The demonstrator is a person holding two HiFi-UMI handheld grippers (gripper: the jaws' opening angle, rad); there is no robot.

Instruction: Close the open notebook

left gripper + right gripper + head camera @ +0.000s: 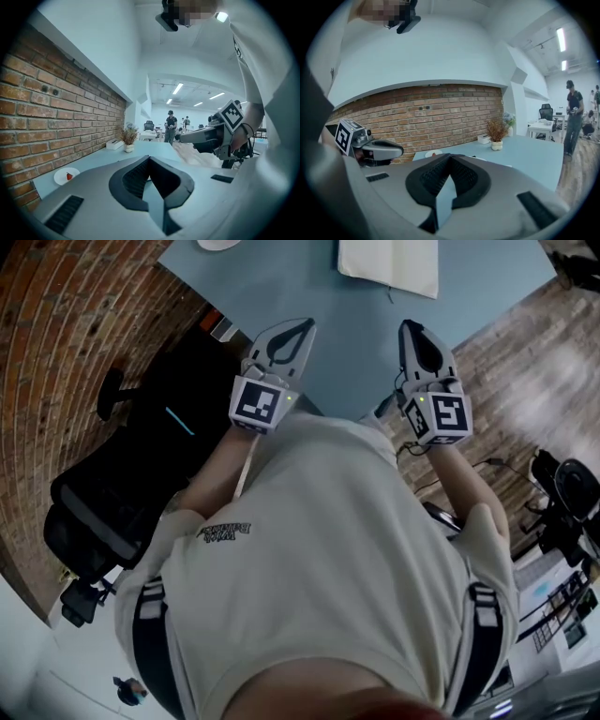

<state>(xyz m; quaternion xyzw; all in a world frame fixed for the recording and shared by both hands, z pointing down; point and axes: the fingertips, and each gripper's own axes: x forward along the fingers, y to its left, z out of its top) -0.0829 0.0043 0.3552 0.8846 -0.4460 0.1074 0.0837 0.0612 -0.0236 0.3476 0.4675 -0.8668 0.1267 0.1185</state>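
A cream notebook (389,263) lies on the blue-grey table (281,277) at the far edge of the head view, cut off by the frame, so I cannot tell whether it lies open. My left gripper (302,326) and right gripper (409,329) hover side by side at the table's near corner, well short of the notebook. Both are shut with nothing between their pads. In the left gripper view the jaws (149,158) meet at their tip, and the right gripper (185,138) shows beside them. The right gripper view shows its jaws (450,156) together too.
A white plate (65,176) with a small red thing sits by the brick wall (56,122). A potted dry plant (128,140) and a white box (114,144) stand further down the table. A black office chair (103,502) stands at my left. People (169,125) stand far off.
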